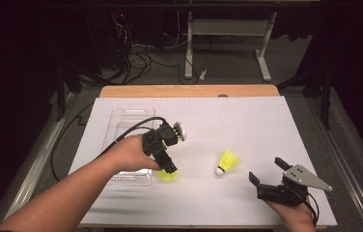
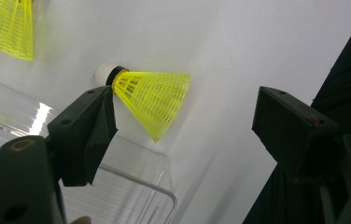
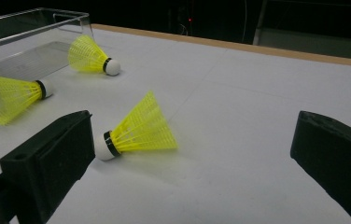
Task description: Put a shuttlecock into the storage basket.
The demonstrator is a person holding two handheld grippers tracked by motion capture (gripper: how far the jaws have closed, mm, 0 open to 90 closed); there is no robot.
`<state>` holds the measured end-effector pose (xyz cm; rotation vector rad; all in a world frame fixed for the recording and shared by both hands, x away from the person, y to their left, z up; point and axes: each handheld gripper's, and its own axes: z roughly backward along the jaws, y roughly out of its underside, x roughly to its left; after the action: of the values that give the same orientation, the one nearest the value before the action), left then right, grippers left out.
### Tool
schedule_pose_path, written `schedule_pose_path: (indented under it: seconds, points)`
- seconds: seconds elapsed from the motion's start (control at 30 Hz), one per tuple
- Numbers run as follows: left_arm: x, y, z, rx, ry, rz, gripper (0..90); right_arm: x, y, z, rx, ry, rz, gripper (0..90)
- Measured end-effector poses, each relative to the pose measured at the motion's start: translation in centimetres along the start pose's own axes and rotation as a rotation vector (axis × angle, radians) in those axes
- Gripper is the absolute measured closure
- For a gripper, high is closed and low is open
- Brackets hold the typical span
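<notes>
Left of centre in the high view, the left tool [image 1: 169, 170] is hovering with its jaws spread wide over a yellow shuttlecock [image 1: 167, 175] lying beside the clear tray [image 1: 121, 116]. Toward the lower right, the right tool [image 1: 265, 174] is also gaping wide, facing a second shuttlecock [image 1: 228, 161] lying on the white tabletop [image 1: 247, 121].

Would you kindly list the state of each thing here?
Left gripper: open, over a shuttlecock.
Near shuttlecock: lying by the tray.
Middle shuttlecock: lying loose.
Far shuttlecock: lying by the tray.
Tray: upright, apparently empty.
Right gripper: open, holding nothing.
</notes>
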<state>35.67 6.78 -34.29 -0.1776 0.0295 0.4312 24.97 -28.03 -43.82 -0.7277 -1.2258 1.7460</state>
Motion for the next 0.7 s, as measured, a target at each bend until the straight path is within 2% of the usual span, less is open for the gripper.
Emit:
schedule_pose_path:
  seconds: [0.03,0.1,0.23,0.5,0.63,0.7]
  points:
    - [0.0,0.0,-0.2,0.004,-0.003,-0.005,28.8,0.0,0.0,0.0,0.000,-0.001,0.001,0.2]
    - [0.2,0.0,-0.9,0.012,0.023,0.002,34.0,0.1,0.0,0.0,0.002,-0.005,0.002,0.3]
    - [0.5,0.1,-1.7,0.028,0.024,0.000,39.5,0.1,0.0,0.0,0.001,-0.003,-0.001,0.2]
    - [0.3,0.1,-3.2,0.064,0.008,-0.015,42.0,0.0,0.0,0.1,-0.003,-0.005,0.003,0.3]
    - [0.4,0.2,-4.3,0.092,-0.001,-0.010,42.7,0.0,0.0,0.1,-0.002,-0.006,-0.001,0.3]
    - [0.5,0.4,-4.7,0.102,0.008,-0.011,43.7,0.0,0.0,0.1,-0.003,-0.006,-0.001,0.3]
